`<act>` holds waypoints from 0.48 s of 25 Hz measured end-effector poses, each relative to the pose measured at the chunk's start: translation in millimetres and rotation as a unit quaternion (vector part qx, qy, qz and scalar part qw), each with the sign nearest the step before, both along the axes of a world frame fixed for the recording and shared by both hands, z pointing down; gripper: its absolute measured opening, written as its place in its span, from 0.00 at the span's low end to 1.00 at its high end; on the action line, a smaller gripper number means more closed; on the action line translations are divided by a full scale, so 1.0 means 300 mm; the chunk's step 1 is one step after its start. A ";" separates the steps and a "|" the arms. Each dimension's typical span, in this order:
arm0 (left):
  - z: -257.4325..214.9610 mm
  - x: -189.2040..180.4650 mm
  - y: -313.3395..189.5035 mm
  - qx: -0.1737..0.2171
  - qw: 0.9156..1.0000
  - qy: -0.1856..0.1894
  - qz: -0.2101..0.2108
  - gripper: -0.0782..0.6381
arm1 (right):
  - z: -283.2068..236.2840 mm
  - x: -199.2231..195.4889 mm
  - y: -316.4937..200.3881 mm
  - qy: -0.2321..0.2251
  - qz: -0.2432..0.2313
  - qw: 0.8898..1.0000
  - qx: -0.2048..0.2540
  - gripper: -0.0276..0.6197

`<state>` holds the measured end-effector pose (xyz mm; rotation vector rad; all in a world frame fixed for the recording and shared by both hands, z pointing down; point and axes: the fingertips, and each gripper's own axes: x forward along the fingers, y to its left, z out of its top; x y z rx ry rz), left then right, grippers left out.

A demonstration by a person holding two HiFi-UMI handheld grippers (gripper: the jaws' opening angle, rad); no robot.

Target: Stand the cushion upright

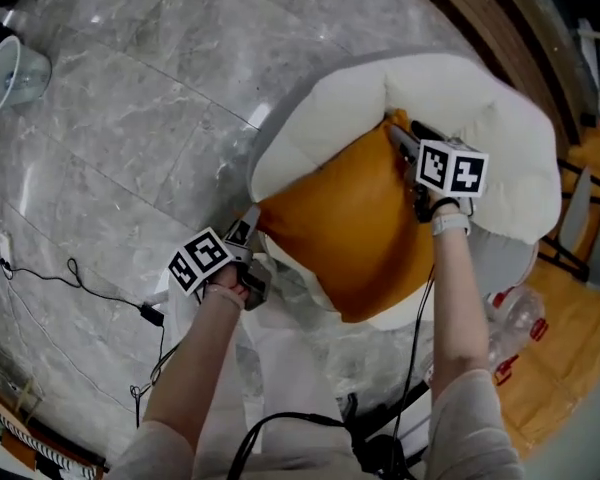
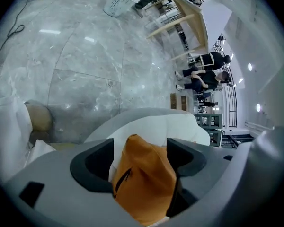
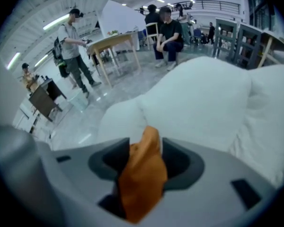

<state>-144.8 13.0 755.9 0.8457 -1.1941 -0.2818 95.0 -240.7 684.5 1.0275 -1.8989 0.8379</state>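
Cushion (image 1: 350, 228) | corners between parted jaws | left gripper (image 1: 250, 223), right gripper (image 1: 398, 138)

One cushion (image 1: 350, 233), one white armchair (image 1: 500, 138), one basket (image 1: 10, 73), two grippers (image 1: 250, 220) (image 1: 396, 136).

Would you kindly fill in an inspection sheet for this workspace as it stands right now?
Surface: grey marble floor, with a white padded seat standing on it.
Job's things: orange cushion lying broad face up on the seat, not yet upright.
Clutter: white basket on the floor; clear plastic bottle beside the seat.
Grippers: left claw open around the cushion's lower corner; right claw open around its upper corner.
Cables: thin black cable trailing across the floor.
Surroundings: people and a wooden table in the background.
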 end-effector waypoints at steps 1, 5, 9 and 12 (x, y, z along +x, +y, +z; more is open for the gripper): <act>0.010 0.006 -0.006 -0.001 1.000 0.003 0.002 0.60 | 0.014 -0.003 -0.001 0.005 -0.003 1.000 -0.007 0.36; 0.048 0.023 -0.017 -0.006 1.000 0.011 0.004 0.60 | 0.064 -0.011 0.003 0.013 0.005 0.999 -0.036 0.36; 0.053 0.027 -0.033 0.004 1.000 0.024 0.004 0.59 | 0.074 -0.010 0.005 0.007 0.014 0.999 -0.043 0.35; 0.048 0.027 -0.054 0.007 0.999 0.034 0.001 0.47 | 0.071 -0.022 0.012 0.008 -0.001 0.999 -0.045 0.25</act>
